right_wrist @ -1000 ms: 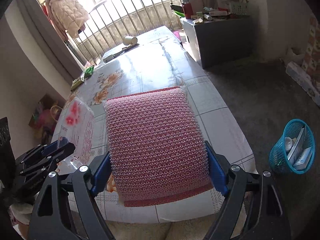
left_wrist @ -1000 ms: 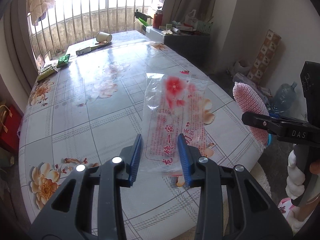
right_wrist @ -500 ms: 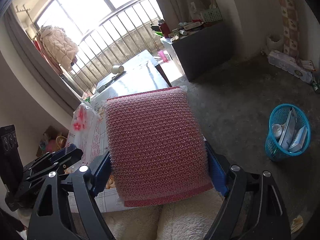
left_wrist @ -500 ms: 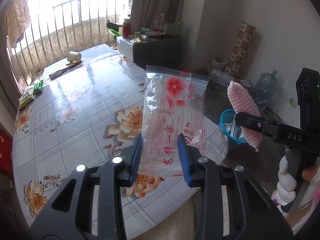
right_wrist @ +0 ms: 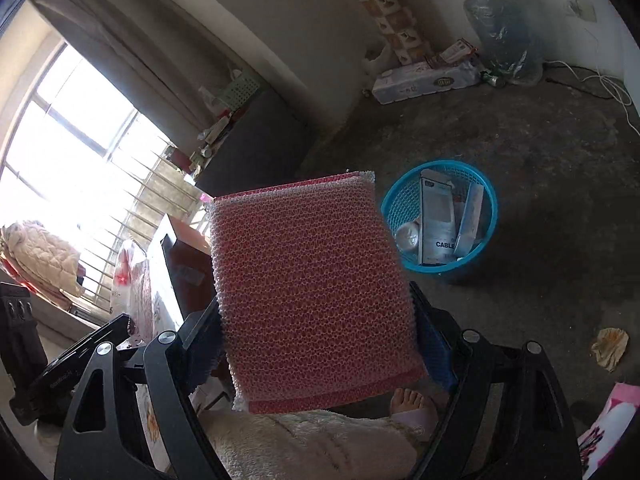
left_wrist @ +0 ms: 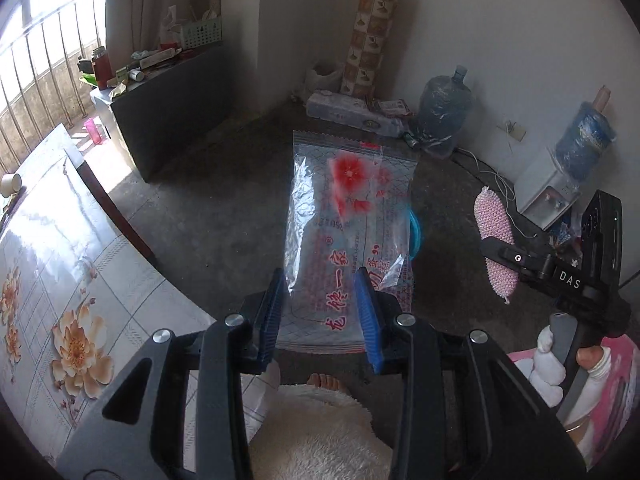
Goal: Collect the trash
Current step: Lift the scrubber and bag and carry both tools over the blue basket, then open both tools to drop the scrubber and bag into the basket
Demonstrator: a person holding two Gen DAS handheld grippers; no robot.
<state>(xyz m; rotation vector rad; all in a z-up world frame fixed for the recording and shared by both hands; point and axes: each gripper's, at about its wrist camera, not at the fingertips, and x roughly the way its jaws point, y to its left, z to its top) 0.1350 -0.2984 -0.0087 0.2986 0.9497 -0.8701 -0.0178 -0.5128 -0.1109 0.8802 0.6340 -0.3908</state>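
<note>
My left gripper (left_wrist: 320, 304) is shut on the lower part of a clear plastic bag (left_wrist: 348, 208) printed with red flowers and red characters. The bag hangs over the concrete floor. A blue mesh basket (right_wrist: 491, 216) holding white boxes stands on the floor; in the left wrist view only a sliver of that basket (left_wrist: 417, 232) shows behind the bag. My right gripper (right_wrist: 316, 320) is shut on a pink bubble-textured pad (right_wrist: 312, 280), held wide between its blue pads, left of and nearer than the basket. The same pad (left_wrist: 494, 240) shows edge-on at the right of the left wrist view.
The table with the floral cloth (left_wrist: 60, 280) is at the left. A dark cabinet (left_wrist: 172, 112) stands by the window. Water bottles (left_wrist: 444, 116), a dispenser (left_wrist: 548, 196) and a long white package (right_wrist: 424, 80) line the wall. A crumpled paper (right_wrist: 610, 346) lies on the floor near a bare foot (right_wrist: 412, 404).
Both grippers have swung away from the table and now hang over the floor, still holding the bag and the pad. The blue basket has come closer in the right wrist view.
</note>
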